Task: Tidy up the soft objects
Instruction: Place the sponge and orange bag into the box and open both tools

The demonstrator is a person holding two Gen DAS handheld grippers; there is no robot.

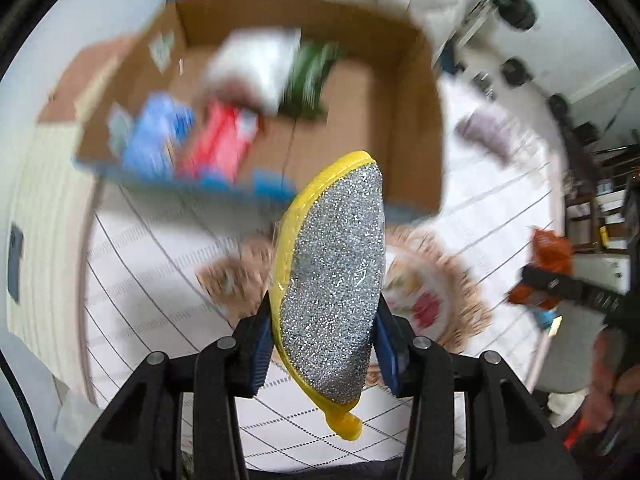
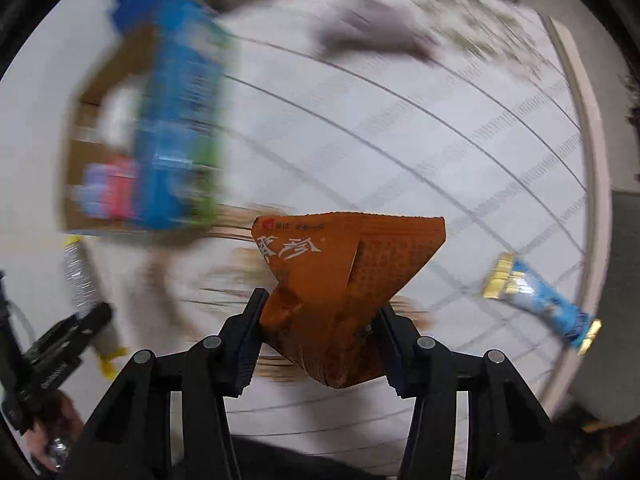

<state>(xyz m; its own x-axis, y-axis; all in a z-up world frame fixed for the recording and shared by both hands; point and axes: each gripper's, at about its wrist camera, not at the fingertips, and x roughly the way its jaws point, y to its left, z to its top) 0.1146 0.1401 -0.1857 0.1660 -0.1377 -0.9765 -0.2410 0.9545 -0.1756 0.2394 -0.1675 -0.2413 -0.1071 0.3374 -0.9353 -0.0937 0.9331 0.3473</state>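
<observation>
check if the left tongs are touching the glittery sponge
Touching. The left wrist view shows the left tongs closed on the sponge, with a blue pad pressed against each of its sides and no gap visible.

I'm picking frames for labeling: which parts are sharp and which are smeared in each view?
Left wrist view: the held sponge and the left tongs are crisp, while the cardboard box and its contents are motion-smeared. Right wrist view: the orange packet in the right tongs is sharp; the box is heavily streaked, the blue snack bar only mildly soft.
</observation>
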